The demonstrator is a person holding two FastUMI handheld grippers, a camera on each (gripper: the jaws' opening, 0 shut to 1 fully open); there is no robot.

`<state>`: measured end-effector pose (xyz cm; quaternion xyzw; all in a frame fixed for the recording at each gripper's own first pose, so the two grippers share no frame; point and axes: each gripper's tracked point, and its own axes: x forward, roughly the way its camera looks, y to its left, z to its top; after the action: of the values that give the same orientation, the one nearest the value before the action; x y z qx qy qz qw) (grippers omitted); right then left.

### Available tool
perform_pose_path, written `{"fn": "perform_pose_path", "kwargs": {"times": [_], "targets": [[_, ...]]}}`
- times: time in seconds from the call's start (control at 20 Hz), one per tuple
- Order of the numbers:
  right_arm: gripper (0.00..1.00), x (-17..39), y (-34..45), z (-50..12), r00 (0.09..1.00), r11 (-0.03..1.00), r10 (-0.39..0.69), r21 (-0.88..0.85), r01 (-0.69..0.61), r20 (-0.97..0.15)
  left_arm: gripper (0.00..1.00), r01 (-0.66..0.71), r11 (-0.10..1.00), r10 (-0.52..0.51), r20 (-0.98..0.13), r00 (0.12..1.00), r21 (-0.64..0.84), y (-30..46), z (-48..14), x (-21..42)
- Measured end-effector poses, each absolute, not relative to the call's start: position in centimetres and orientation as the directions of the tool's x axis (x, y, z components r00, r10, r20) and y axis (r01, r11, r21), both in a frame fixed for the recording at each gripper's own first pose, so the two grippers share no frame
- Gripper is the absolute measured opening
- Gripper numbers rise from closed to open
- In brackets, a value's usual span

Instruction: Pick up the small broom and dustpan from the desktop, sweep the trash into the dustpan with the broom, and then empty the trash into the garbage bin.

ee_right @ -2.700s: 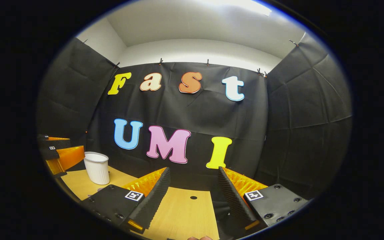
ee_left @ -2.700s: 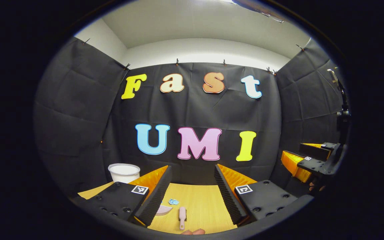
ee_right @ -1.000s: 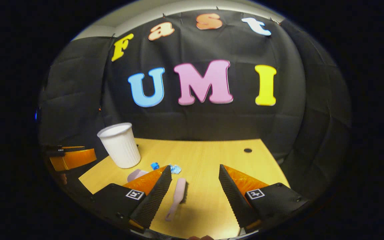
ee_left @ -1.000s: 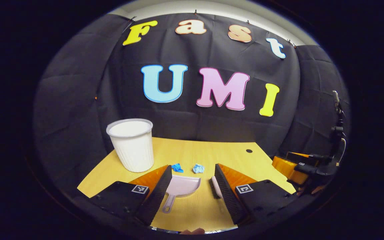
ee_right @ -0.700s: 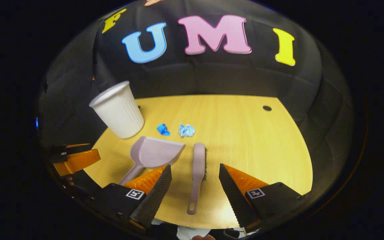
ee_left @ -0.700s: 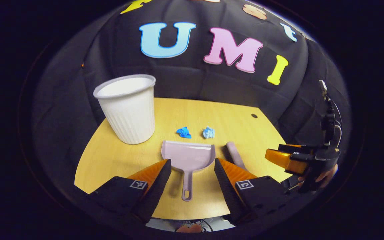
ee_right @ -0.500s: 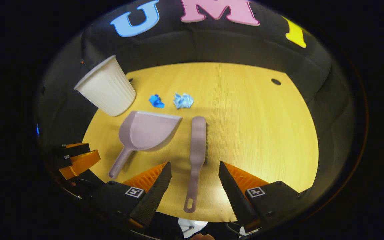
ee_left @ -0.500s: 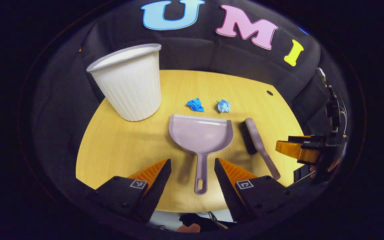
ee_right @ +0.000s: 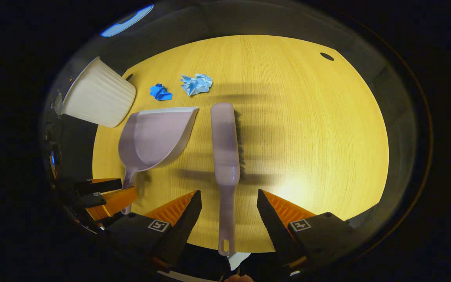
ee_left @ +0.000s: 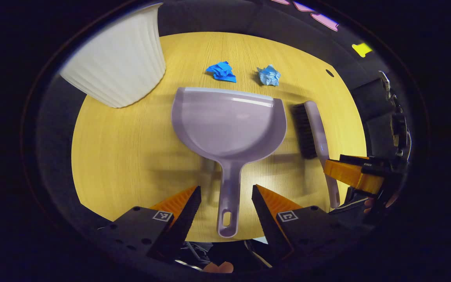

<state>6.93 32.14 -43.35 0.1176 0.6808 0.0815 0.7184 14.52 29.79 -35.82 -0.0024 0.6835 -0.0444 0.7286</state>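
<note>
A mauve dustpan (ee_left: 229, 125) lies flat on the wooden desktop (ee_left: 112, 149), its handle pointing at me. My left gripper (ee_left: 226, 189) hangs open over that handle, one finger on each side, apart from it. The small mauve broom (ee_right: 225, 145) lies to the right of the dustpan (ee_right: 153, 135), bristles facing right. My right gripper (ee_right: 229, 193) is open astride the broom's handle without pressing on it. Two crumpled paper scraps, dark blue (ee_left: 220, 72) and pale blue (ee_left: 269, 75), rest just beyond the dustpan's lip. The white ribbed bin (ee_left: 119, 66) stands at the far left.
The left gripper view also catches the broom (ee_left: 315, 129) and the right gripper (ee_left: 333, 166) at the right edge. A small dark hole (ee_right: 327, 56) marks the desktop's far right. The near table edge runs just under both handles. Bare wood spreads right of the broom.
Both grippers have tipped downward and dropped toward the desk. The dustpan handle and the broom handle now lie between their open fingers. Dustpan, broom, scraps and bin have not moved.
</note>
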Motion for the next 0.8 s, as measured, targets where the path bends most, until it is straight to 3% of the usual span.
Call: {"fn": "perform_pose_path", "kwargs": {"times": [0.55,0.8], "targets": [[0.95,6.0,33.4,-47.2,-0.114,0.967,0.254,0.249,0.058,-0.961,0.80,0.071,0.997,0.002,-0.996,-0.088,-0.004,29.4,-40.0,17.2],[0.95,6.4,33.2,-48.1,-0.132,0.970,0.240,0.234,0.062,-0.962,0.80,0.076,0.997,0.023,-0.993,-0.116,0.014,29.4,-40.8,17.6]]}}
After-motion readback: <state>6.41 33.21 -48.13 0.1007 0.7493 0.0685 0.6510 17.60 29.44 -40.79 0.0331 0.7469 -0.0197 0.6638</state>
